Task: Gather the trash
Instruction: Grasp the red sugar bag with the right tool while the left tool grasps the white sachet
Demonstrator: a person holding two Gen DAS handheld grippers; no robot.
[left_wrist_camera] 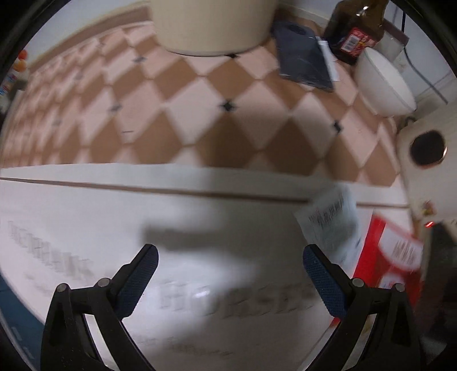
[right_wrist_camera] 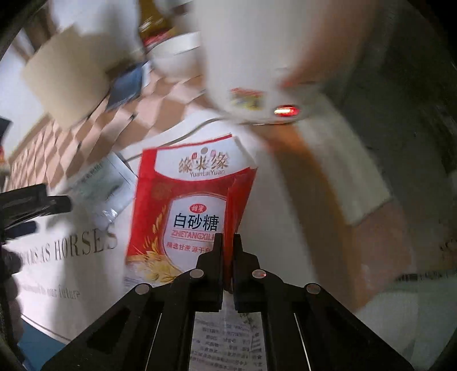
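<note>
My right gripper [right_wrist_camera: 227, 242] is shut on the edge of a red and white sugar bag [right_wrist_camera: 188, 205], which hangs above a white printed sheet [right_wrist_camera: 71, 256]. The same bag shows at the right of the left wrist view [left_wrist_camera: 391, 251]. A clear plastic wrapper with a printed label [left_wrist_camera: 331, 225] lies on the sheet just ahead of my left gripper's right finger; it also shows in the right wrist view [right_wrist_camera: 97, 188]. My left gripper [left_wrist_camera: 230, 258] is open and empty over the sheet [left_wrist_camera: 142, 228], and appears at the left edge of the right wrist view [right_wrist_camera: 34, 211].
On the checkered tablecloth [left_wrist_camera: 177, 108] stand a beige round container [left_wrist_camera: 211, 25], a dark blue packet [left_wrist_camera: 305, 60], a brown bottle [left_wrist_camera: 357, 28] and a white bowl [left_wrist_camera: 382, 82]. A white appliance with a red light [right_wrist_camera: 257, 57] stands at the right.
</note>
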